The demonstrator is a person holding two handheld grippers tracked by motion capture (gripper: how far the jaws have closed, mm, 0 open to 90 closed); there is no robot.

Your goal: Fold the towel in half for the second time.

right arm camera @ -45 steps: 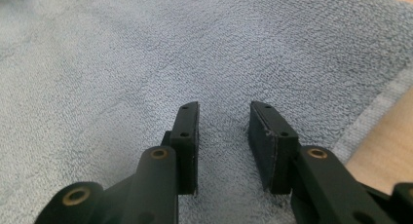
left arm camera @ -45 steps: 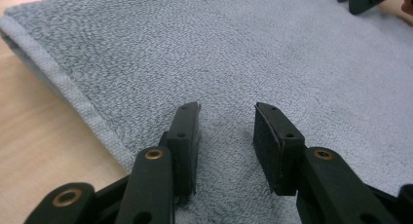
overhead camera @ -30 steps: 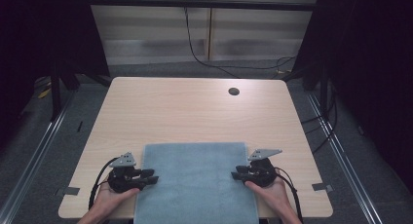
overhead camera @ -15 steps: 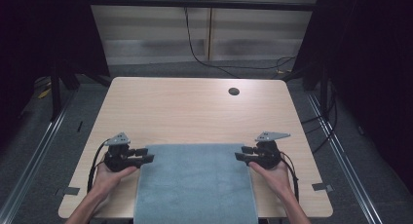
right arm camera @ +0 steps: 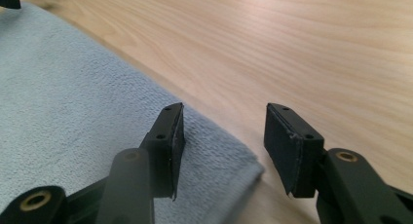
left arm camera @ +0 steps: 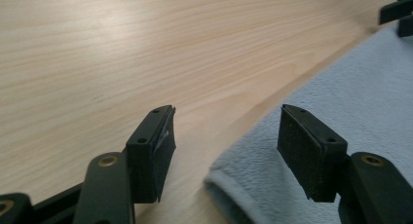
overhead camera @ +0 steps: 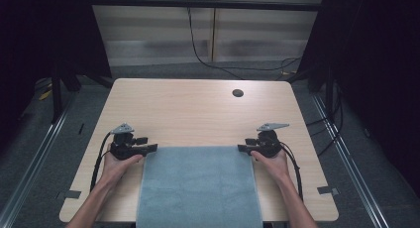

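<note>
From the high view, the towel lies flat on the near half of the bench, hanging over its near edge. The left gripper and right gripper sit at its two far corners. The far half is free for moving

In the left gripper view, the jaws are spread around the corner, not pinching yet

In the right gripper view, the jaws are spread too; grasping both corners is left, I judge
</note>
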